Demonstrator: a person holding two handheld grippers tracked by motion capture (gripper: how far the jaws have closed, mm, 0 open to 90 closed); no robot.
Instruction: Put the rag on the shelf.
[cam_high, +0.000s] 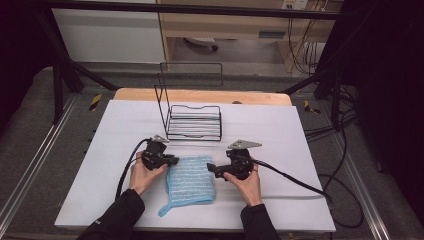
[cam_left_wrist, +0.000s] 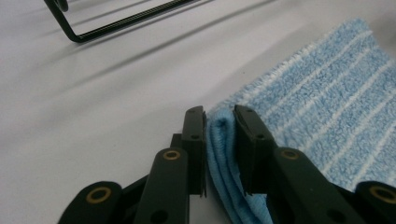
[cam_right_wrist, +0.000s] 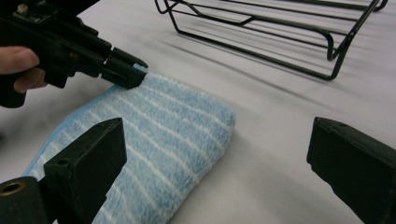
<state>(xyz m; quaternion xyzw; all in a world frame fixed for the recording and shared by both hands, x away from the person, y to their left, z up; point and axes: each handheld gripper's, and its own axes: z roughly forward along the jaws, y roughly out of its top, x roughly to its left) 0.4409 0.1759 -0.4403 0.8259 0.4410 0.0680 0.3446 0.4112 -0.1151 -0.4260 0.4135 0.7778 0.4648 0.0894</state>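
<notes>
Left gripper view: left claw (cam_left_wrist: 219, 140) pinches the folded blue towel's (cam_left_wrist: 322, 116) corner edge. Right claw (cam_right_wrist: 215, 172) gapes wide, nothing between its jaws, just beside the towel's opposite side. Towel lies on white worktop (cam_high: 280, 130), near wire rack (cam_high: 194, 122).

Grey carpet floor (cam_high: 30, 145), black frame (cam_high: 60, 80)

Overhead; tong cameras close (towel (cam_left_wrist: 322, 98) shared).
</notes>
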